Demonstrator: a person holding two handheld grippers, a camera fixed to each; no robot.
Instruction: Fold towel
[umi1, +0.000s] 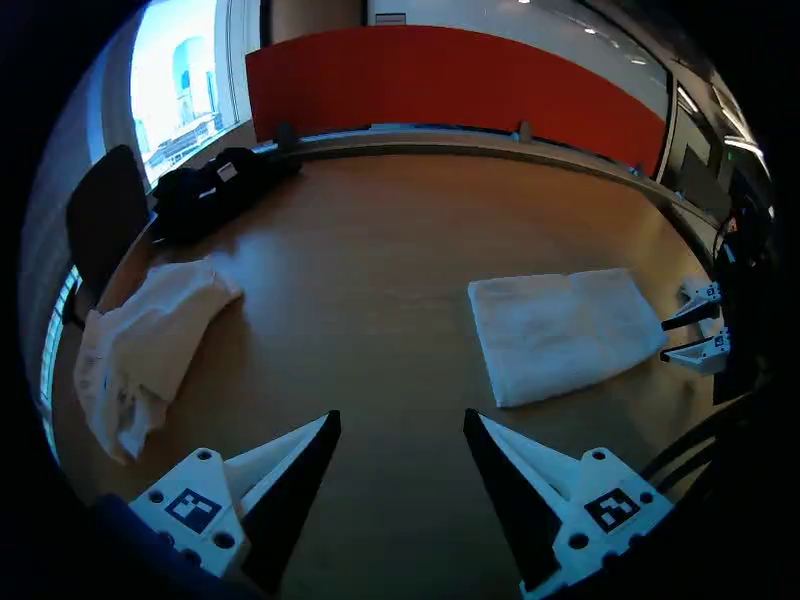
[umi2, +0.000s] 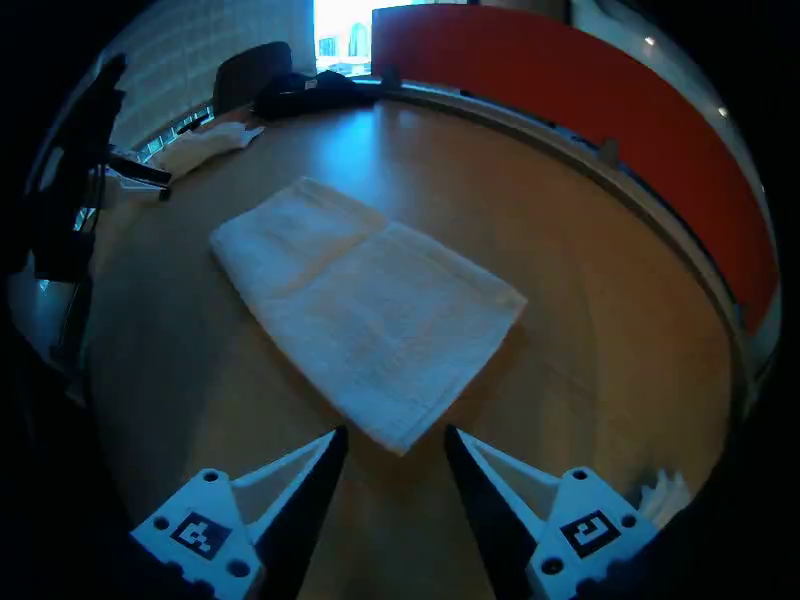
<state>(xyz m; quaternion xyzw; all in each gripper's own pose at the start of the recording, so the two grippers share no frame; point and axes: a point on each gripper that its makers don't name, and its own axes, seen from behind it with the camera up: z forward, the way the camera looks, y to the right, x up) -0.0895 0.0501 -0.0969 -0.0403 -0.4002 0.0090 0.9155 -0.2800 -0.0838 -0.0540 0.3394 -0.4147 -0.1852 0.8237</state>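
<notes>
Towel (umi2: 360, 310), folded flat, lies on the wooden table (umi2: 600, 330) with its near corner between the right gripper's (umi2: 395, 435) spread fingertips, ungrasped. The left gripper (umi1: 400, 420) is likewise released. Beyond lie a crumpled cloth (umi1: 150, 345), a black bag (umi1: 215, 185) and a red partition (umi1: 450, 75).

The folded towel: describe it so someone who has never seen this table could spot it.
Start at the wooden table with the red screen along its far edge. A white towel lies flat ahead of the right gripper. Unlike the crumpled cloth farther off, it is a neat folded rectangle.
</notes>
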